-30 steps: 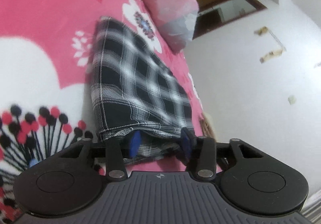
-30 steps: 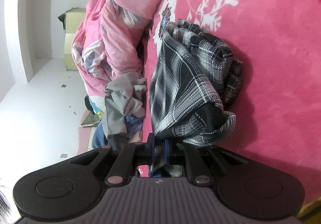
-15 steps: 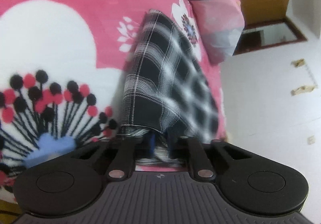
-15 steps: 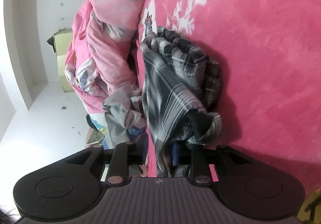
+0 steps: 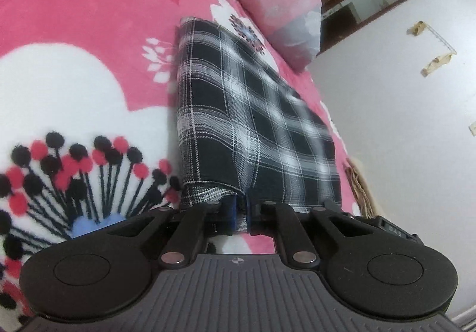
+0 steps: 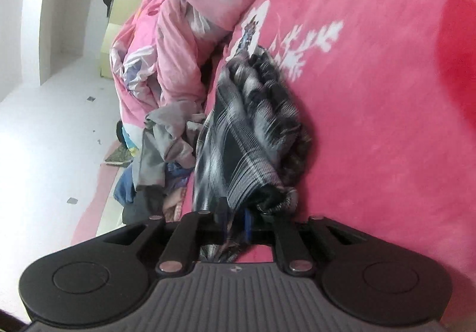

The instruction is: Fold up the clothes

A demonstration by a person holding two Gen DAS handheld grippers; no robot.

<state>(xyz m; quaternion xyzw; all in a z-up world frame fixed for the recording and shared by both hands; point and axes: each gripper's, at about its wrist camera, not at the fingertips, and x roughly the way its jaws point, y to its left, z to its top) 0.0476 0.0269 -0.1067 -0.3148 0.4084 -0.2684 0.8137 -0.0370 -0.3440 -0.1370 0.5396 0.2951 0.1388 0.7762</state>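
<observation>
Plaid garment (image 5: 250,123): thin woven cloth, matt, fine twill ribbing visible at hem. Blanket (image 5: 74,34) at 10 o'clock: plush fleece, fuzzy nap. Quilt (image 6: 166,43) at 11 o'clock in right view: smooth cloth, slight sheen. Left gripper (image 5: 241,214): matt black plastic, ribbed grey housing, shiny metal pivot pins. Cardboard box (image 6: 114,22): dull paperboard.

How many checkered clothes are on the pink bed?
1. The black-and-white plaid garment lies on the pink floral blanket, both grippers at its near edge. Other clothes sit heaped beside the quilt; more plaid could be hidden there.
</observation>
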